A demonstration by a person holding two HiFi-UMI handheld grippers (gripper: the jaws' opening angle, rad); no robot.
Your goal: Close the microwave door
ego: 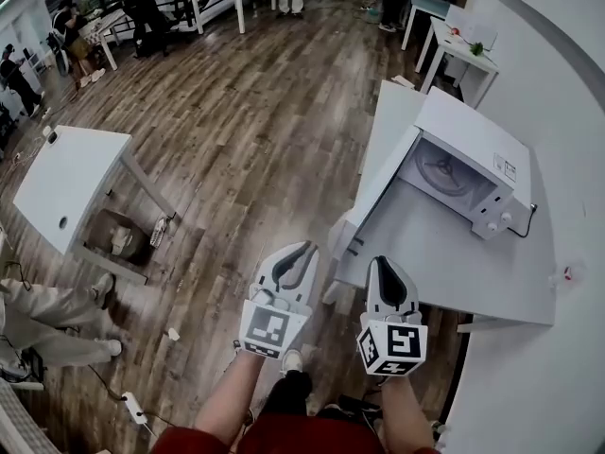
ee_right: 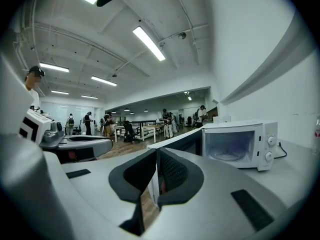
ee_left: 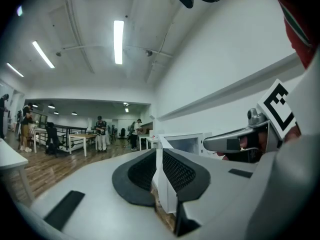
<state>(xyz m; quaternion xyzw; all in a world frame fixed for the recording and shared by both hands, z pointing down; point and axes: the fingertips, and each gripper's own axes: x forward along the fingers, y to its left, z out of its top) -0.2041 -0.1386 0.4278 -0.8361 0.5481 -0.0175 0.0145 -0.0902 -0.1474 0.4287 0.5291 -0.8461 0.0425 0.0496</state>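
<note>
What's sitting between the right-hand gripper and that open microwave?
Nothing. The head view shows only bare white table between the right gripper and the microwave, whose door stands open.

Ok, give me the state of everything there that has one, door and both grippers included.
Microwave door: swung wide open.
Microwave: upright on the table, only the turntable inside.
Left gripper: shut, empty, apart from the door.
Right gripper: shut, empty, apart from the door.
</note>
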